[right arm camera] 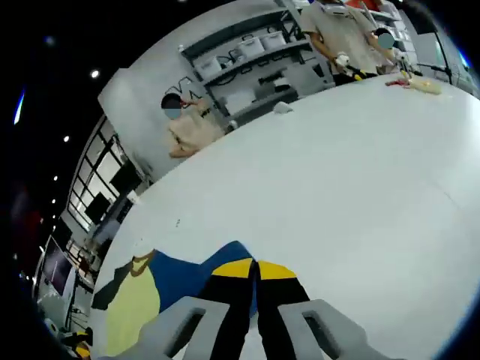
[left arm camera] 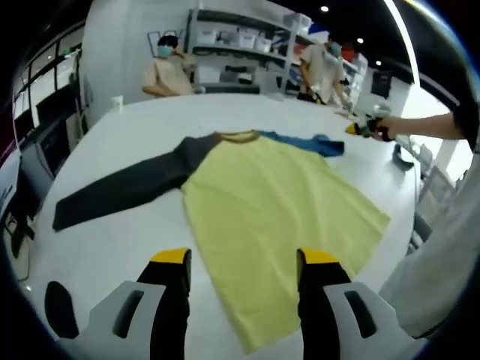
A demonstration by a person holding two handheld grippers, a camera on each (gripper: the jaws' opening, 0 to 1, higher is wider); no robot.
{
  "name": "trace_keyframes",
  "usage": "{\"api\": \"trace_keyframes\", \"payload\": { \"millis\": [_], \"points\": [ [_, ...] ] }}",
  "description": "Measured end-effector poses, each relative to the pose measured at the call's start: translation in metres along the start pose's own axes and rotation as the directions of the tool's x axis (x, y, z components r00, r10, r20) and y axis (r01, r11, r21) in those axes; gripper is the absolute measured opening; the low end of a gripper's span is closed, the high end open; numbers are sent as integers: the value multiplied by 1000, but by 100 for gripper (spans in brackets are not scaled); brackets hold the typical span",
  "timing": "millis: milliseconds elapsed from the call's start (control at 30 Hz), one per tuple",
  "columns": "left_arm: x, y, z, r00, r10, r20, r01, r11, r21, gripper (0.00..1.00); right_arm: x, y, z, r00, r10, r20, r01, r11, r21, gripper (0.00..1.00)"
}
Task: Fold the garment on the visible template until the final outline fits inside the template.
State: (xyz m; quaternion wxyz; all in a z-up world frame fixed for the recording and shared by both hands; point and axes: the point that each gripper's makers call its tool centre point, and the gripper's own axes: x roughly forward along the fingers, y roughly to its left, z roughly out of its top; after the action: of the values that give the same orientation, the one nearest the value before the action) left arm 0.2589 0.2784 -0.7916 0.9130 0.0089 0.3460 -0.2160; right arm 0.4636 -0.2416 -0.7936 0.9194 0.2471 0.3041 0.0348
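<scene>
From where the left gripper (left arm camera: 244,259) hung, the garment (left arm camera: 270,195) lay spread flat on the white table (left arm camera: 135,127), just ahead of the claw. Its jaws stood well apart, yellow-tipped and black, with nothing between them but the near hem of the yellow body. Off to the left ran the dark grey sleeve (left arm camera: 124,187), stretched out straight along the tabletop toward the edge. The brownish collar (left arm camera: 238,136) sat at the far end of the yellow panel, and to its right the blue sleeve (left arm camera: 311,142) lay bunched rather than laid out. Farther right, a person's arm reached in over the table holding the right gripper (left arm camera: 367,129), close to that blue sleeve; I could not tell from that side whether it touched the cloth.

In the right gripper view the right gripper (right arm camera: 255,266) showed its two yellow tips pressed together, closed on the blue sleeve (right arm camera: 199,270), whose fabric lay under and to the left of the jaws. Left of that the yellow body (right arm camera: 131,307) and a bit of the collar (right arm camera: 142,262) showed near the table's edge, with broad bare tabletop (right arm camera: 360,180) stretching away to the right.

Behind the table, a seated person (left arm camera: 169,71) in a mask sat at the far left side, and shelving (left arm camera: 240,37) along the back wall held pale bins; what lay in them was too small to make out. A second person (left arm camera: 322,67) stood bent over the table's far right end.
</scene>
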Motion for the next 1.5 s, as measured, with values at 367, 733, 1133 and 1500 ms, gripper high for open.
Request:
{"api": "trace_keyframes", "payload": {
  "millis": [367, 733, 1133, 1500],
  "points": [
    [2, 0, -1, 1000, -3, -13, 3, 1000, 16, 53, 20, 5, -12, 993, 14, -121, -49, 956, -290, 10],
    [0, -4, -1, 999, 30, -21, -30, 999, -12, 53, 66, 23, -26, 967, -49, -249, -113, 794, -597, 13],
    [-3, -1, -7, 998, 57, -33, -58, 998, -27, 52, 99, 12, -26, 946, -114, -304, -130, 726, -676, 14],
    [0, -8, -6, 998, 48, -38, -49, 999, -23, 50, 90, 21, -10, 981, -62, -184, -57, 812, -581, 0]
  ]
}}
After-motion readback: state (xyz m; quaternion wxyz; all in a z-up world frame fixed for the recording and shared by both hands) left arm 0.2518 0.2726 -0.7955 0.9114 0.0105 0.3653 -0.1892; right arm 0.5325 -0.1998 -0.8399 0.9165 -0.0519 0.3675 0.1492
